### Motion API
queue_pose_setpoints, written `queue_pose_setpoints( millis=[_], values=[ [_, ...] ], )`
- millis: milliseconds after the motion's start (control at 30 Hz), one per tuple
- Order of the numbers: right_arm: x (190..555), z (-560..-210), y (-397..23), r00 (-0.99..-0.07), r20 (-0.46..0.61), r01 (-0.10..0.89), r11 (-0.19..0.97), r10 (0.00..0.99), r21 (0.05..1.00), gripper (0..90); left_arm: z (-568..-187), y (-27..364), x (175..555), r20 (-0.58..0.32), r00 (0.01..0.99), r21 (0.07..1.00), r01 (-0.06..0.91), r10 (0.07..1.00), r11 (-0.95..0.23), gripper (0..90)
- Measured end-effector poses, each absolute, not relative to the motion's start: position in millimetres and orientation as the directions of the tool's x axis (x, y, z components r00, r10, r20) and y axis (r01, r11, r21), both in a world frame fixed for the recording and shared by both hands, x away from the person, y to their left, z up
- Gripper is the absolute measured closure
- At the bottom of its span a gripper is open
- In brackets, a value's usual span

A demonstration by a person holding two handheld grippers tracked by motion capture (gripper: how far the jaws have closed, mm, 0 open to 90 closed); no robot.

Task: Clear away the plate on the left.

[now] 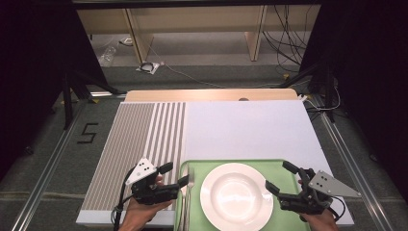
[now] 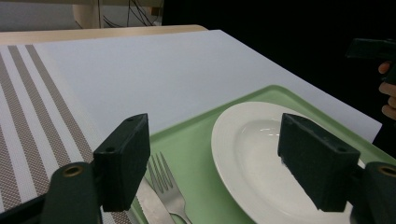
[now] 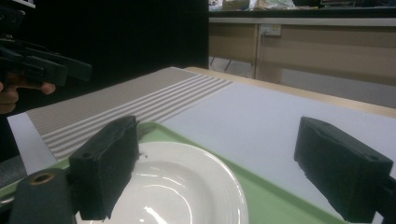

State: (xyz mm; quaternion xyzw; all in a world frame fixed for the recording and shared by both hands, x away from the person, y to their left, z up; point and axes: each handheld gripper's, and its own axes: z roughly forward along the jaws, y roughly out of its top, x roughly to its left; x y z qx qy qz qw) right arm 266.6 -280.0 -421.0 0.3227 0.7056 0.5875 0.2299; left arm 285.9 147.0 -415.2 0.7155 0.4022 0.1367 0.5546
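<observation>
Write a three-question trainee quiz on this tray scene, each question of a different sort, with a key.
1. True or false: the white plate lies on the green tray.
2. Multiple choice: the fork lies (A) on the plate, (B) on the tray at the plate's left, (C) on the striped mat.
3. Fill in: the jaws of both the left hand-held gripper and the right hand-held gripper stand ____.

Key: 1 true; 2 B; 3 open, holding nothing.
</observation>
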Motion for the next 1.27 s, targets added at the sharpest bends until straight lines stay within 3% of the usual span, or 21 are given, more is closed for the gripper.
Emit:
queue_pose_setpoints(
  millis=[567,1267],
  values=[
    [266.1,-420.9,-279.5,-0.687,0.053,0.184,0.104,0.724,0.977,14.7,-419.5,153.4,280.5,-0.21,0.645,0.933,0.356,0.735,-0.046,20.9],
    [266.5,-421.0,-280.0,-0.688,0.052,0.183,0.104,0.724,0.978,14.7,-419.1,158.0,282.3,-0.218,0.631,0.937,0.349,0.745,-0.021,20.9]
  ],
)
